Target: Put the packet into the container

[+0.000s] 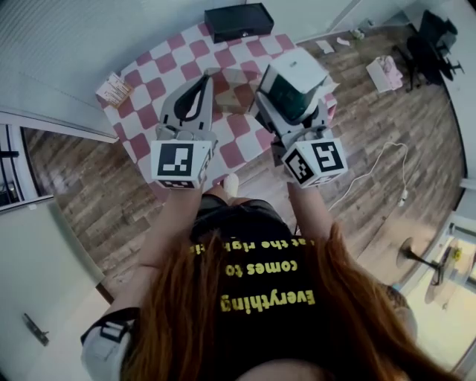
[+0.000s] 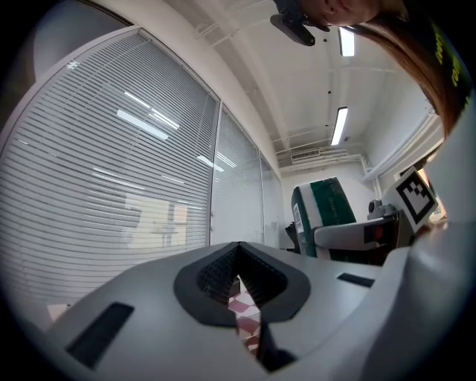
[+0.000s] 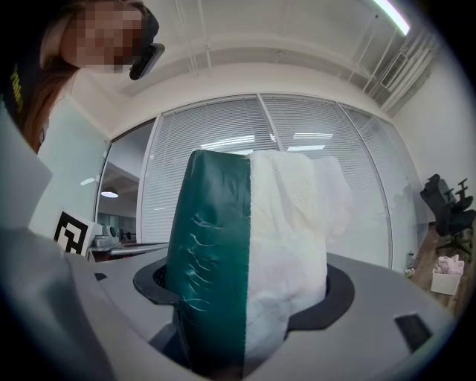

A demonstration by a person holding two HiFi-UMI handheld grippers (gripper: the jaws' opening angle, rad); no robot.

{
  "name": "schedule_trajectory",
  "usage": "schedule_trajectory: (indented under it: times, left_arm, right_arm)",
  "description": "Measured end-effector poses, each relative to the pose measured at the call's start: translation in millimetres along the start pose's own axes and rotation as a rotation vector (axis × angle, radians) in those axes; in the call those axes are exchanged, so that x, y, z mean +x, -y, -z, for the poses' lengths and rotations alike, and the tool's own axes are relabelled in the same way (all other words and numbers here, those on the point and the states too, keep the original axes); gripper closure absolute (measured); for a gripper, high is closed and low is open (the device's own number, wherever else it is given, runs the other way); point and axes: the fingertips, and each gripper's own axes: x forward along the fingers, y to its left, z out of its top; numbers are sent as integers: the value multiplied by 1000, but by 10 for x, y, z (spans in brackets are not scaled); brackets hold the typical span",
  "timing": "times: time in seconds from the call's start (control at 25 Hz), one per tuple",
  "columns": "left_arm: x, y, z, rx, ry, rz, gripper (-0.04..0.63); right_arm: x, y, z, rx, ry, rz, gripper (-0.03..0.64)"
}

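Observation:
My right gripper (image 1: pixel 291 111) (image 3: pixel 249 312) is shut on a green and white packet (image 1: pixel 292 83) (image 3: pixel 245 245), held upright above the right side of the checkered table (image 1: pixel 149 126). The packet (image 2: pixel 324 209) also shows at the right in the left gripper view. A brown cardboard container (image 1: pixel 232 91) sits on the table between the two grippers. My left gripper (image 1: pixel 196 95) (image 2: pixel 242 290) hovers to the left of it, shut with nothing in it; only a thin slit shows the checkered cloth below.
A black box (image 1: pixel 238 21) stands at the table's far edge. A small printed carton (image 1: pixel 113 89) lies at the table's left corner. Wood floor surrounds the table, with a white cable (image 1: pixel 372 175) at the right and an office chair (image 1: pixel 431 41) beyond.

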Motion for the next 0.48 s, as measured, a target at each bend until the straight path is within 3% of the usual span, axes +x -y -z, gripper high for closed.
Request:
schedule_trajectory:
  times: [0.48]
  left_arm:
    - [222, -94, 49, -12, -17, 22, 595]
  right_arm:
    - [211, 230, 242, 0, -110, 69, 225]
